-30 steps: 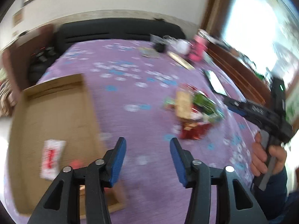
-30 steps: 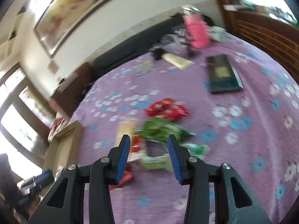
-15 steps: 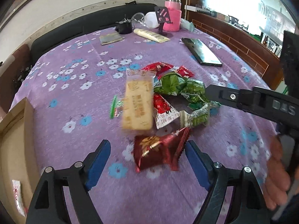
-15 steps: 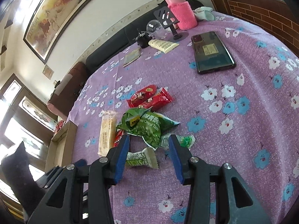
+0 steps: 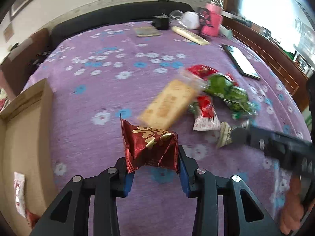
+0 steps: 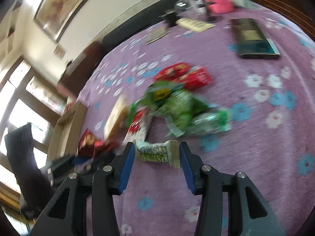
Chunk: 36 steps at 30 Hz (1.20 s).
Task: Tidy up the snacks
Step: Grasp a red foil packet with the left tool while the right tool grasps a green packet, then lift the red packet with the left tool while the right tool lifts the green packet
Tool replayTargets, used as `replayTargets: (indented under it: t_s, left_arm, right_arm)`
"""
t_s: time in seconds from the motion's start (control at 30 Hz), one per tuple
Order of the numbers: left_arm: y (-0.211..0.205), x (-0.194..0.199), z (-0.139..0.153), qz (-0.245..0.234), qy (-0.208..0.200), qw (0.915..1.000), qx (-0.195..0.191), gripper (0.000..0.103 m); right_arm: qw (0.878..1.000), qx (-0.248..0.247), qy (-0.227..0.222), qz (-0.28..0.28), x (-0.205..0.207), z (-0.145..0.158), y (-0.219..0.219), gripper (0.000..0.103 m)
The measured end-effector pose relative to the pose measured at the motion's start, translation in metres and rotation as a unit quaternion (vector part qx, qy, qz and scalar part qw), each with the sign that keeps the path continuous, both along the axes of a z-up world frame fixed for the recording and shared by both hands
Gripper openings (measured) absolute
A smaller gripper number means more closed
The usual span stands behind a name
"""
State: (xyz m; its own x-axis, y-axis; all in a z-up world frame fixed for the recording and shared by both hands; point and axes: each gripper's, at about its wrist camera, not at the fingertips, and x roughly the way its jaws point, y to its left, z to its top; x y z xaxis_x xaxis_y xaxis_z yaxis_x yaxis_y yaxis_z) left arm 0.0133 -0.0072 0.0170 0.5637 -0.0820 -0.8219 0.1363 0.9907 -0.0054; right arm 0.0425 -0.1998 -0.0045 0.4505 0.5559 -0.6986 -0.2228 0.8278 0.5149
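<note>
Jaws of the left gripper [image 5: 152, 170] have just been closing and are now pinching the dark red packet [image 5: 150, 147]. Right gripper [image 6: 157, 155] is straddling a green-and-white candy [image 6: 157, 153] on the purple cloth [image 6: 246, 137]; contact is unclear. Pickup is under way; next, carrying to the cardboard box [image 5: 23, 137].

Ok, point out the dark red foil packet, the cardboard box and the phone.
dark red foil packet [image 5: 150, 147], left wrist view, front face.
cardboard box [image 5: 27, 98], left wrist view, far wall.
phone [image 6: 254, 37], right wrist view, screen middle.
</note>
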Motion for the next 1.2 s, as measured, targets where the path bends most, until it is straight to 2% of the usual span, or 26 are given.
replayTargets:
  t_s: [0.17, 0.3, 0.43, 0.57, 0.63, 0.67, 0.8, 1.0, 1.2]
  left_arm:
    - [0.017, -0.001, -0.001, 0.016, -0.004, 0.9999, -0.005, 0.041]
    - [0.022, 0.002, -0.003, 0.021, -0.004, 0.9996, -0.016, 0.041]
    - [0.023, 0.001, 0.000, 0.025, -0.015, 0.9995, -0.014, 0.041]
    - [0.028, 0.003, 0.000, 0.033, -0.015, 0.9992, -0.019, 0.041]
    - [0.028, 0.004, -0.001, 0.034, -0.014, 0.9992, -0.018, 0.041]
    - [0.027, 0.004, -0.001, 0.033, -0.015, 0.9992, -0.016, 0.041]
    - [0.025, 0.006, -0.003, 0.033, -0.011, 0.9993, -0.009, 0.041]
    - [0.020, 0.005, -0.004, 0.030, -0.018, 0.9994, 0.008, 0.032]
    - [0.026, -0.003, 0.013, 0.029, -0.059, 0.9976, -0.022, 0.031]
  right_arm:
    - [0.995, -0.016, -0.017, 0.094, -0.026, 0.019, 0.025, 0.045]
    - [0.989, -0.096, -0.063, 0.089, -0.032, 0.035, 0.029, 0.046]
    - [0.983, -0.136, -0.054, 0.107, -0.021, 0.028, 0.044, 0.046]
    - [0.974, -0.196, -0.044, 0.101, -0.015, 0.010, 0.059, 0.045]
    - [0.972, -0.211, -0.051, 0.090, -0.015, 0.006, 0.060, 0.043]
    - [0.972, -0.213, -0.051, 0.088, -0.015, 0.006, 0.059, 0.042]
    - [0.973, -0.210, -0.049, 0.078, -0.013, 0.007, 0.053, 0.018]
    - [0.979, -0.188, -0.065, 0.055, -0.015, 0.022, 0.054, 0.016]
    - [0.978, -0.158, -0.134, -0.011, -0.020, 0.047, 0.054, 0.016]
